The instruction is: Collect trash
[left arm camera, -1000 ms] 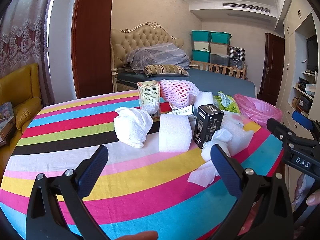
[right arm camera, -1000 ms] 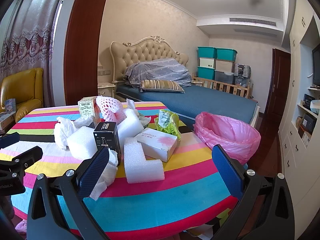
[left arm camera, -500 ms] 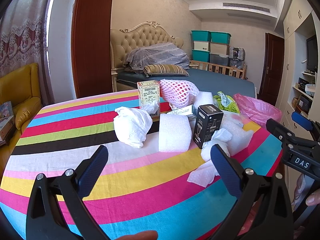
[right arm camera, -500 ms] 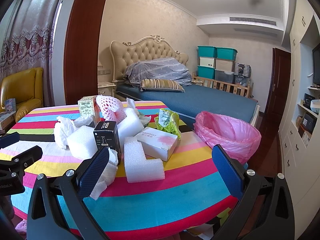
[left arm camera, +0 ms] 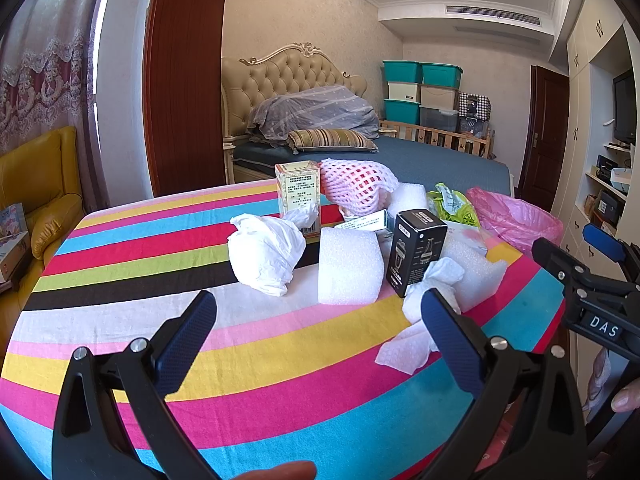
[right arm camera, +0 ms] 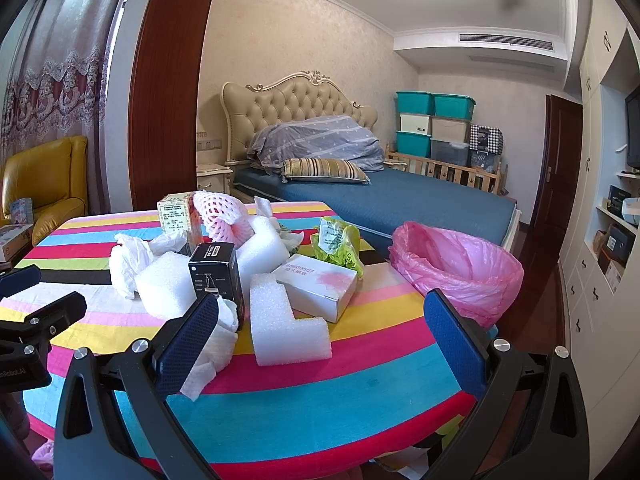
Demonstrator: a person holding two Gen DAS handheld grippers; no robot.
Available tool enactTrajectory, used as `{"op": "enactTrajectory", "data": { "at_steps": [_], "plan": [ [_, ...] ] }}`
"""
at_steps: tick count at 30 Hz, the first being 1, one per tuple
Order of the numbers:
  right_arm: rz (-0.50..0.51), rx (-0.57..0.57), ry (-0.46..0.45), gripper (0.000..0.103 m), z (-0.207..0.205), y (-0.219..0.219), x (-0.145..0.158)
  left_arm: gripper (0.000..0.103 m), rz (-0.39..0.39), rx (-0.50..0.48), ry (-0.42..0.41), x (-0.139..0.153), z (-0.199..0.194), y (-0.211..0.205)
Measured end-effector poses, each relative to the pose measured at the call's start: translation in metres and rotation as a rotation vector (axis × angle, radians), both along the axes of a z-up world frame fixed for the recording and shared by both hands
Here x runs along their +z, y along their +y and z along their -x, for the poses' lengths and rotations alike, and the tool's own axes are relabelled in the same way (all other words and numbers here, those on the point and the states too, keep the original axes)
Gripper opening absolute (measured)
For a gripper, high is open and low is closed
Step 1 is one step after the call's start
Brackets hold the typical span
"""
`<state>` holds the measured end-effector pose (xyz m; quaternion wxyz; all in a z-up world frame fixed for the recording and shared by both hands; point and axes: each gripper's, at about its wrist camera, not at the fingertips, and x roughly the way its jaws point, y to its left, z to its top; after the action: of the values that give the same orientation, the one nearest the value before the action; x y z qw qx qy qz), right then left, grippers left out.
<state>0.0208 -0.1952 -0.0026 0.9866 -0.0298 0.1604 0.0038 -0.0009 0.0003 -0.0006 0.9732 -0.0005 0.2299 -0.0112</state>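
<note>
A pile of trash sits on the striped table (left arm camera: 120,264): a crumpled white bag (left arm camera: 264,256), a white foam block (left arm camera: 350,266), a black box (left arm camera: 416,248), a yellow carton (left arm camera: 298,194), pink foam netting (left arm camera: 352,186) and crumpled tissue (left arm camera: 424,312). The right wrist view adds an L-shaped foam piece (right arm camera: 284,324), a white box (right arm camera: 320,290) and a green wrapper (right arm camera: 338,246). A pink-lined trash bin (right arm camera: 460,268) stands beyond the table's right edge. My left gripper (left arm camera: 320,340) and right gripper (right arm camera: 322,340) are both open and empty, short of the pile.
A bed (right arm camera: 380,196) lies behind the table, a yellow armchair (left arm camera: 44,184) at the left, shelves and drawers (right arm camera: 612,240) at the right. My right gripper shows at the right edge of the left wrist view (left arm camera: 576,260).
</note>
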Motion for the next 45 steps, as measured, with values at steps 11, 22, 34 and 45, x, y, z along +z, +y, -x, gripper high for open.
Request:
{"op": "enactTrajectory", "data": {
  "at_steps": [11,22,34,45],
  "plan": [
    [-0.001,0.0,0.002,0.096,0.0003,0.0012,0.0003,0.099,0.0,-0.002,0.0,0.0019,0.0037,0.0005],
    [-0.002,0.001,0.002,0.096,-0.0007,0.0034,0.0,0.099,0.001,-0.002,0.001,0.002,0.0036,0.0007],
    [-0.005,0.001,0.001,0.096,0.0,0.0031,0.0002,0.099,0.0,-0.002,0.0,0.0023,0.0042,0.0007],
    [-0.005,0.001,0.002,0.096,0.0004,0.0029,0.0001,0.099,-0.002,-0.006,0.003,0.0024,0.004,0.0005]
  ]
}}
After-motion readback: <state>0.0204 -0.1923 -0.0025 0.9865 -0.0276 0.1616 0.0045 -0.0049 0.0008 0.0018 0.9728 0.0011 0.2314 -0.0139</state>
